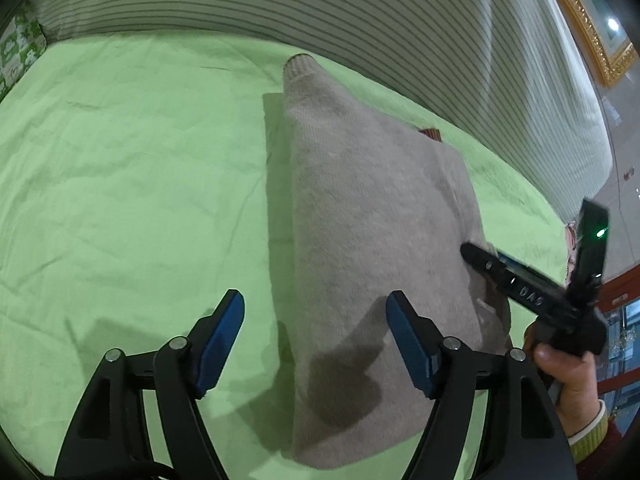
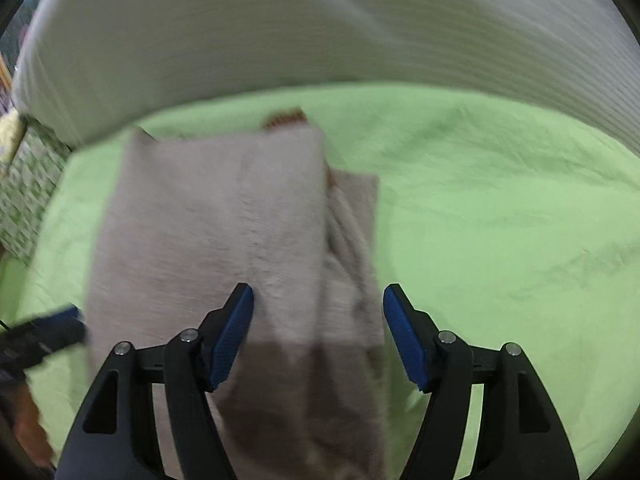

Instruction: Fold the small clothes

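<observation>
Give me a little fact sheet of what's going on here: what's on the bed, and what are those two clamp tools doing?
surface: green sheet
garment: beige knit sweater, partly folded, lying flat
backdrop: striped bedding
left hand-held gripper: open, nothing between its pads
right hand-held gripper: open, above the sweater, gripping nothing
person: a hand holds the right tool
fold: not finished
</observation>
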